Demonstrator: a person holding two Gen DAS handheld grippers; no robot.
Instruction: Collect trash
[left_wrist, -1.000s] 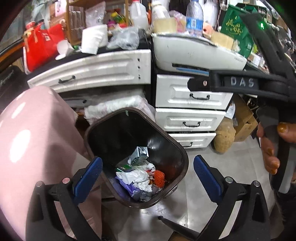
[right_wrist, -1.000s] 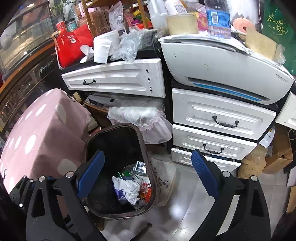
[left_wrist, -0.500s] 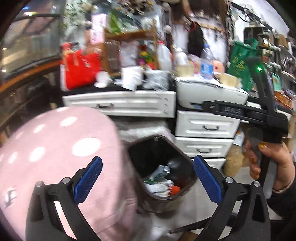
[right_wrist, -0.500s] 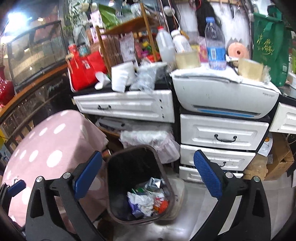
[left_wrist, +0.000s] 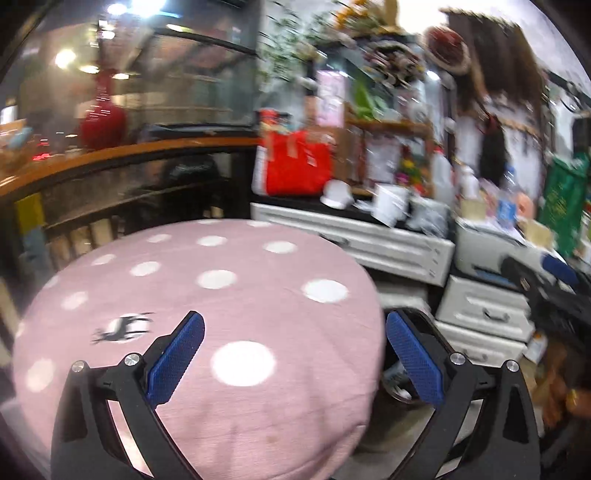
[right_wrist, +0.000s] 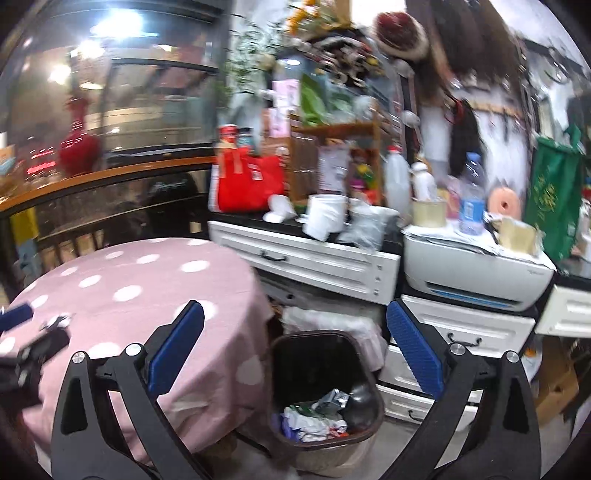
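Note:
A dark brown trash bin (right_wrist: 325, 391) stands on the floor beside the round table, with crumpled wrappers and paper (right_wrist: 314, 417) in its bottom. In the left wrist view only a sliver of the bin (left_wrist: 402, 384) shows past the table's edge. My left gripper (left_wrist: 295, 354) is open and empty over the pink polka-dot tablecloth (left_wrist: 207, 306). My right gripper (right_wrist: 295, 350) is open and empty, above the bin and the table's right edge. The left gripper also appears at the left edge of the right wrist view (right_wrist: 22, 347).
White drawer units (right_wrist: 461, 332) and a printer (right_wrist: 472, 273) stand behind the bin. A cluttered counter carries a red bag (right_wrist: 247, 184), a white cup (right_wrist: 325, 218) and bottles (right_wrist: 471, 199). A white plastic bag (right_wrist: 332, 325) lies behind the bin. A curved wooden rail (left_wrist: 122, 158) runs behind the table.
Both grippers have risen and swung left, away from the bin. The left view now looks over the tabletop instead of into the bin. Both stay open and empty.

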